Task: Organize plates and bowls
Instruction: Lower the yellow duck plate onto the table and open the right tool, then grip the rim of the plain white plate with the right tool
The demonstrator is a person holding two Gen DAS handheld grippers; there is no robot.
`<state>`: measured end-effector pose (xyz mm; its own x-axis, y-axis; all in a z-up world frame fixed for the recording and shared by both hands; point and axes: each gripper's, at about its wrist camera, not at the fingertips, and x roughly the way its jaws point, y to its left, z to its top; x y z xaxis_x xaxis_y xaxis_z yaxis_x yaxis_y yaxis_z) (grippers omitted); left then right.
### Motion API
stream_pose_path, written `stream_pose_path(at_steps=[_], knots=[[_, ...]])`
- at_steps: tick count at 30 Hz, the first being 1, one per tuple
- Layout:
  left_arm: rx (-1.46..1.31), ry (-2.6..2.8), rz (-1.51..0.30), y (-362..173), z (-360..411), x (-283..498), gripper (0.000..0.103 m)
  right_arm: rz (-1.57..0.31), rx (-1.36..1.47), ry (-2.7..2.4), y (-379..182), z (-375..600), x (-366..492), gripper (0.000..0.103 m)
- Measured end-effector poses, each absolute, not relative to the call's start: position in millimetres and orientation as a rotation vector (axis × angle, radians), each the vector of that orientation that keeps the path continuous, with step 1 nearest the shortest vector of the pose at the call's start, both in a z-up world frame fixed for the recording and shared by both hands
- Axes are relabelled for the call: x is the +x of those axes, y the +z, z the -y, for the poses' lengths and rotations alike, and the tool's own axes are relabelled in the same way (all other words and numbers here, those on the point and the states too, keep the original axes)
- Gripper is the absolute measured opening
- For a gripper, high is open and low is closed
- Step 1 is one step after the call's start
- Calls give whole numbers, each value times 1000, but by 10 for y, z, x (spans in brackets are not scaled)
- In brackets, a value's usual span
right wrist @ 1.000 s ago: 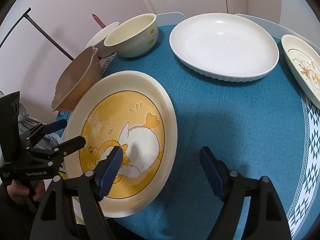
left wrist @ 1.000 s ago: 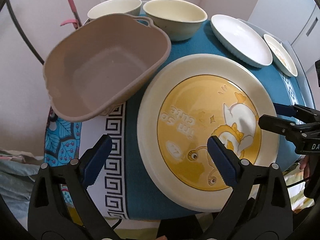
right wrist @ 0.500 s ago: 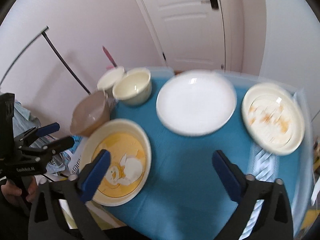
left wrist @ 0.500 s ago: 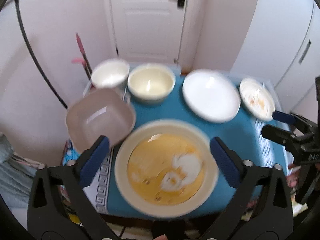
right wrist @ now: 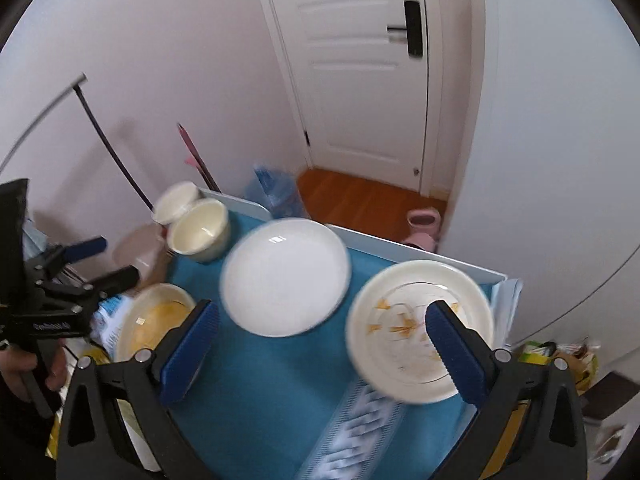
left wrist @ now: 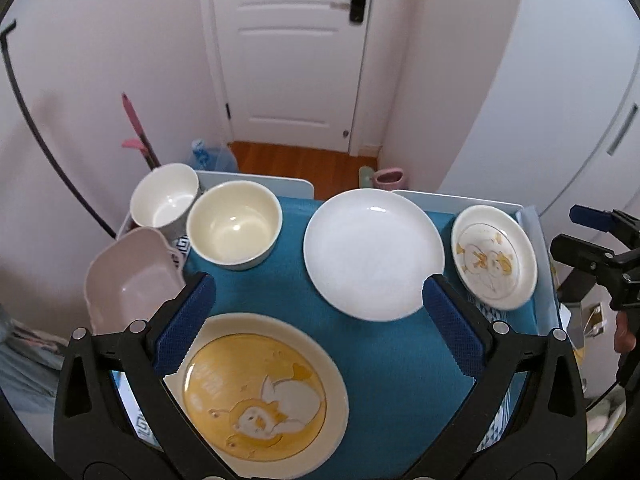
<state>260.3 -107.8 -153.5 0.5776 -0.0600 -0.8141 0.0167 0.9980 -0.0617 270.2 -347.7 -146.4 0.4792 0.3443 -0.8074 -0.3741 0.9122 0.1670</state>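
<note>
On the blue-clothed table [left wrist: 384, 352] lie a large yellow duck plate [left wrist: 256, 396] at the near left, a plain white plate [left wrist: 374, 254] in the middle and a small duck plate [left wrist: 494, 256] at the right. A cream bowl [left wrist: 234, 226], a white bowl [left wrist: 165, 197] and a pinkish-brown basin [left wrist: 132, 280] stand at the left. My left gripper [left wrist: 318, 300] hangs open high above the table, holding nothing. My right gripper [right wrist: 322, 324] is also open and empty, above the white plate [right wrist: 286, 276] and small duck plate [right wrist: 418, 330].
A white door [left wrist: 288, 52] and wooden floor [left wrist: 304, 162] lie beyond the table. A pink cup [left wrist: 388, 179] stands on the floor behind it. A black curved rod [left wrist: 44, 140] and a pink-handled tool [left wrist: 136, 132] lean by the left wall. A hand [right wrist: 24, 372] holds the other gripper.
Both grippers have risen and pulled back from the large duck plate, so the whole table now shows. Their jaws stand wider than a second ago.
</note>
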Motion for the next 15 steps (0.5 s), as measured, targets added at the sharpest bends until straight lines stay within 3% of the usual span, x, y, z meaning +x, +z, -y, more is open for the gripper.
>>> stream_pose_path(at_steps=[6, 9, 14, 15], knots=[[-163, -64, -1056, -1947, 985, 3038, 103, -1114, -25, 512, -1894, 3484, 3269, 102], [-253, -83, -1129, -2220, 903, 3197, 100, -1154, -48, 562, -2112, 3395, 3461, 94], [-283, -86, -1224, -2610, 901, 3380, 71, -1235, -92, 637, -2434, 3164, 3724, 69], [-284, -87, -1240, -2655, 907, 3396, 69, -1250, -94, 646, -2478, 3140, 3767, 68]])
